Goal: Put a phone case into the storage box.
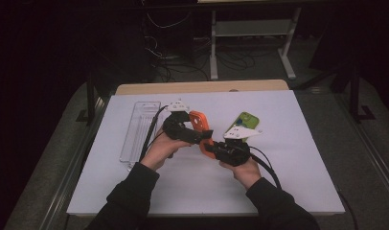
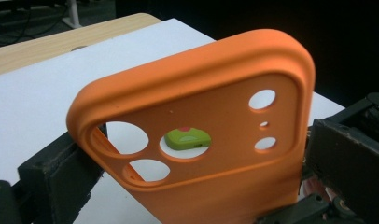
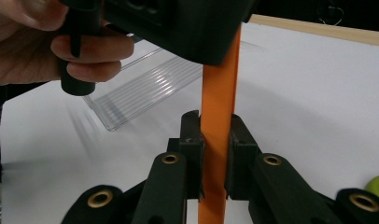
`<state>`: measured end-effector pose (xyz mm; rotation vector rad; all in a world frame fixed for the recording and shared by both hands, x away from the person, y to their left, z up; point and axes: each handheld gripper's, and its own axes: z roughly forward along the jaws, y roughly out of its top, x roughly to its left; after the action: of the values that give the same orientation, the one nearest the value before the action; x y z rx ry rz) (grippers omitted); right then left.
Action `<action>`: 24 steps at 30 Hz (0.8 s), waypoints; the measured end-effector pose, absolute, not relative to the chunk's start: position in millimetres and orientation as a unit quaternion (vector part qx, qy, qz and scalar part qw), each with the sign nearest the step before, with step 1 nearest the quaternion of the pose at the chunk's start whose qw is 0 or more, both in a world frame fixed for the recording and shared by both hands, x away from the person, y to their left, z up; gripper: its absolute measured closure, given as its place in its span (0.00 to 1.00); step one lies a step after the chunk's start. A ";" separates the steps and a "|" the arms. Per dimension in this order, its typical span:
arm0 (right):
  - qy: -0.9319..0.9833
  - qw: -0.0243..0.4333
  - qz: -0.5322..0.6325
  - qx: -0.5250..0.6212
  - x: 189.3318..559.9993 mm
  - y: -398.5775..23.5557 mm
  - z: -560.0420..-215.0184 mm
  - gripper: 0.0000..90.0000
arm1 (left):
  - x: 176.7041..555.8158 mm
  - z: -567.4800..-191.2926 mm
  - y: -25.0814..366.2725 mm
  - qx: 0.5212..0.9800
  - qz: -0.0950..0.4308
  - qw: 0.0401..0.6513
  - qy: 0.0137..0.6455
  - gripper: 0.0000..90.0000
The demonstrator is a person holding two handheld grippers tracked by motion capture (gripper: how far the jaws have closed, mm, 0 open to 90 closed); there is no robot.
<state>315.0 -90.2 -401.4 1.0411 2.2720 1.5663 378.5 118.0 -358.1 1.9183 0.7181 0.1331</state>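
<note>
An orange phone case [image 1: 199,120] with camera holes is held upright over the middle of the table, between both grippers. My left gripper [image 1: 196,127] is shut across its width: in the left gripper view the case [image 2: 201,93] stands between the black fingers [image 2: 52,175], which press on its two sides. My right gripper [image 3: 217,144] is shut on the thin edge of the case [image 3: 219,93], lower down. A green phone-shaped thing [image 1: 244,120] lies flat on the table to the right, also seen through a case hole [image 2: 187,138].
A clear plastic tray [image 1: 140,129] lies on the white table [image 1: 288,158] at the left, near the left hand [image 3: 61,46]. A wooden strip [image 1: 202,87] runs along the far edge. Dark floor, cables and a white stand lie beyond.
</note>
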 end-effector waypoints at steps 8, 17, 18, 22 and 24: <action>0.773 0.096 0.520 0.351 314.5 -87.1 -404.8 0.87 | 378.6 -359.9 119.8 0.787 0.054 0.533 0.307 0.06; 0.785 0.105 0.504 0.344 313.2 -84.7 -409.4 0.87 | 373.8 -361.8 118.1 0.779 0.059 0.540 0.313 0.14; 0.785 0.105 0.504 0.344 313.2 -84.7 -409.4 0.87 | 373.7 -362.1 118.1 0.779 0.059 0.539 0.315 0.14; 0.789 0.110 0.499 0.342 312.6 -84.7 -409.7 0.87 | 372.4 -362.5 117.7 0.778 0.058 0.540 0.315 0.15; 0.790 0.108 0.499 0.341 313.2 -85.3 -409.4 0.87 | 373.2 -361.9 118.0 0.780 0.057 0.539 0.314 0.15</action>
<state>313.2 -85.3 -409.4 1.0028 2.3233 1.4674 373.2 118.0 -361.9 1.8550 0.7465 0.1359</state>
